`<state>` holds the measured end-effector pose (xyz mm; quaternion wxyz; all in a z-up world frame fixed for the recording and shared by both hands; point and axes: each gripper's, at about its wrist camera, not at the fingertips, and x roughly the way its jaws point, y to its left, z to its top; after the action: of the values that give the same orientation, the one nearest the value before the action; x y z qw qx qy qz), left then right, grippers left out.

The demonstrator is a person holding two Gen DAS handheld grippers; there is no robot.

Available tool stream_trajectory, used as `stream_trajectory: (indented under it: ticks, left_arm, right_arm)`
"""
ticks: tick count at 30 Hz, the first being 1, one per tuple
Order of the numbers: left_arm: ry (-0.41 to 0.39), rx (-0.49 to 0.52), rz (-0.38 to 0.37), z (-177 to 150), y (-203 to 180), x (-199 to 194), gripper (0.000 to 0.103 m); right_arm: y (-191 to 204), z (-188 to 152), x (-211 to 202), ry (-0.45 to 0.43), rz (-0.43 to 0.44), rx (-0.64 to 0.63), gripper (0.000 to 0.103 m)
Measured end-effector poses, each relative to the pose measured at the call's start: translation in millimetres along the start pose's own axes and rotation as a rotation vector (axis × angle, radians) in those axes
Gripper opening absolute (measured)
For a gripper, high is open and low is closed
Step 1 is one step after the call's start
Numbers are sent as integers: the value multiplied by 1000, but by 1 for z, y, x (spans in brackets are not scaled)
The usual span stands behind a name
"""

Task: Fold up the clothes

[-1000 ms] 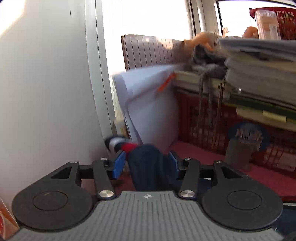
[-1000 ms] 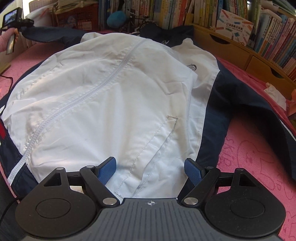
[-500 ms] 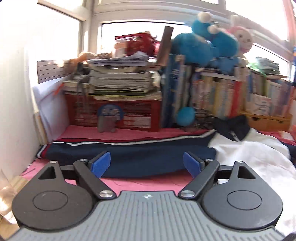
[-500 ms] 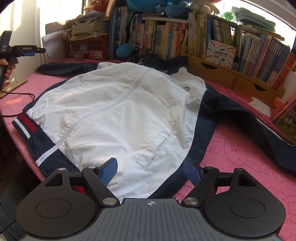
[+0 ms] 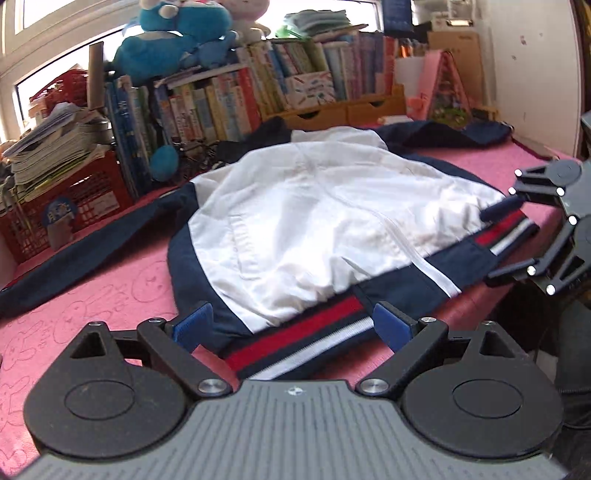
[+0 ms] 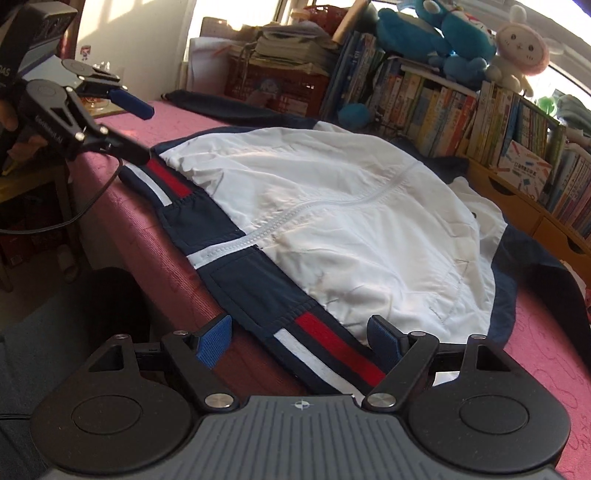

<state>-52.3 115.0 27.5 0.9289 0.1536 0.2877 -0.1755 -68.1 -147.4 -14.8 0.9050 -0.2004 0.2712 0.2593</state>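
A white and navy jacket [image 5: 314, 206] lies spread front-up on the pink table cover [image 5: 92, 295], its sleeves stretched out to both sides. My left gripper [image 5: 291, 325] is open at the near edge, its blue pads either side of the red, white and navy hem band [image 5: 295, 339]. At the other hem corner, my right gripper [image 6: 299, 338] is also open, with the striped band [image 6: 332, 350] between its fingers. Each view shows the other gripper: the right gripper [image 5: 498, 242] at the far right, the left gripper [image 6: 136, 129] at the upper left, both open by the hem.
A row of books [image 6: 461, 110] with plush toys [image 5: 173, 33] on top runs along the back. A red crate [image 5: 74, 210] stacked with papers stands at the back corner, beside wooden drawers [image 5: 332, 114]. The table's front edge [image 6: 177, 266] drops to the floor.
The left gripper let go of the navy sleeve cuff, opened and swung round to the hem. The right gripper drew back from over the jacket's front to the hem's other corner.
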Motion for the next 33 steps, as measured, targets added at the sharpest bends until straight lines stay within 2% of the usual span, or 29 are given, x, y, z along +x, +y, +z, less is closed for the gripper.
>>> stream_trajectory:
  ticks: [3,6,8,12,16,19,20,22,24,25,26,27,30,33]
  left_arm:
    - [32,77,41,-10,-17,7,96]
    - [52,168,156,-18,-27,18,98]
    - [57,187,187,-22,-28,23,98]
    - [33,99,204,-17,-19,29,99]
    - [15,30,314,-12,-7,40,99]
    - [13,39,418,-15,-4,52,100]
    - [-1,42,430,-16,-4,54,101]
    - [-6,53,471,-13,-5,52,100]
    - [-5,65,523,-8,-5,46,92]
    - [-6,51,541,-4,-3,37,88]
    - [-12,25,545,-1,-1,25,89]
    - [-1,16,522,-3,-5,20,91]
    - [30,-9,450,-6,-17,4,94]
    - [62,-33,379,-10,-29,-12,94]
  right_arm:
    - [14,1,8,-24,-17,-13,80]
    - [13,-2,5,-36,-71,-15,79]
    - [14,-5,4,-35,-97,-23,79]
    - [15,-11,2,-33,-148,-40,78]
    - [17,-17,0,-31,-199,-57,74]
    - [15,-20,-1,-33,-239,-44,73]
    - [11,-20,-1,-37,-254,-23,71]
    - [3,-18,-2,-49,-282,20,60]
    - [-7,-10,-9,-76,-330,53,27]
    - [-10,-6,-16,-101,-408,47,18]
    - [-13,-2,-26,-131,-492,31,15]
    - [-19,0,-44,-168,-558,20,17]
    - [-39,0,-89,-183,-562,70,20]
    - [-33,-11,-107,-126,-596,-2,21]
